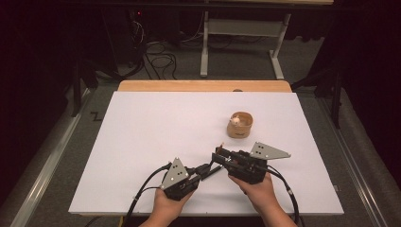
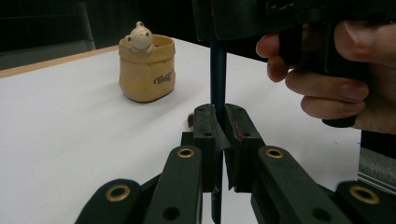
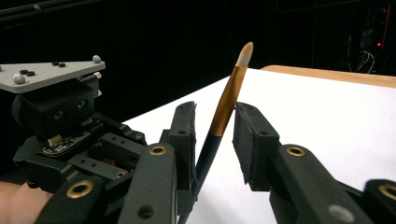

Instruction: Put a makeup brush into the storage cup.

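Where my two grippers meet at the near side of the table, a thin brush [image 3: 227, 105] passes between them. It has a dark handle, a golden metal collar and a pale tip, and in the right gripper view it stands tilted, with the tip pointing up and away.

My left gripper [image 2: 219, 122] pinches the dark handle: in its own view the two jaws are pressed on the thin shaft from both sides.

My right gripper [image 3: 215, 125] has its jaws spread. The brush leans between them, near the left jaw, and the right jaw stands clearly apart from it.

In the high view the left gripper [image 1: 206, 169] and the right gripper [image 1: 222, 157] are almost touching, each one held by a hand [image 1: 166, 208] coming from the bottom edge.

Farther on the white board [image 1: 142, 127], well apart from the grippers, stands a small tan pot [image 1: 239, 125]. It is upright, and a little pale animal figure [image 2: 139, 37] looks over its rim.
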Tool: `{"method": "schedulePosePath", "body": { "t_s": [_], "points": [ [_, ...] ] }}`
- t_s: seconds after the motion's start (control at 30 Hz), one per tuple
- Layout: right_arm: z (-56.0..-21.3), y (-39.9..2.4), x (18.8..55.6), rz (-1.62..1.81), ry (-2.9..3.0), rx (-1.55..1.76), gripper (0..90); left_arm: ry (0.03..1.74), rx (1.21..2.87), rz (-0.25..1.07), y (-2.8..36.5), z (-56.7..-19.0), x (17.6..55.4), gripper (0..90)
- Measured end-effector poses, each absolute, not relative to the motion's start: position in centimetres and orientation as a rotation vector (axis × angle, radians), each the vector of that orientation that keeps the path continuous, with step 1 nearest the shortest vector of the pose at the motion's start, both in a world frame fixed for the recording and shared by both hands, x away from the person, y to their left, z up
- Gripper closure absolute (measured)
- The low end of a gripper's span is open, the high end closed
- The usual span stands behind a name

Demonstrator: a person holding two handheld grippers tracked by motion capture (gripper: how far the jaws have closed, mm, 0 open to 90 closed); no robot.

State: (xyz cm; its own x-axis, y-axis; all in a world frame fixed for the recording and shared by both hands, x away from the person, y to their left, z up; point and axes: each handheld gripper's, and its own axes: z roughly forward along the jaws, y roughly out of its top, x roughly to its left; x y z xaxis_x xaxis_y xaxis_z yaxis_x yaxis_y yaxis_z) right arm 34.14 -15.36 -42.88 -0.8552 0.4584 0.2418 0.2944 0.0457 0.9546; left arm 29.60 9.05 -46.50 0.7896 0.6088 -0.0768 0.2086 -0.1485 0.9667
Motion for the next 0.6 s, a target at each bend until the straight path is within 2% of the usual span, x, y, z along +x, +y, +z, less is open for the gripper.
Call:
{"method": "schedulePosePath", "body": {
  "t_s": [0.6],
  "points": [
    [-42.97,-15.48,34.20,1.948,2.173,0.806,78.0,0.643,1.716,0.396,9.05,-46.49,29.59,84.1]
  ]
}}
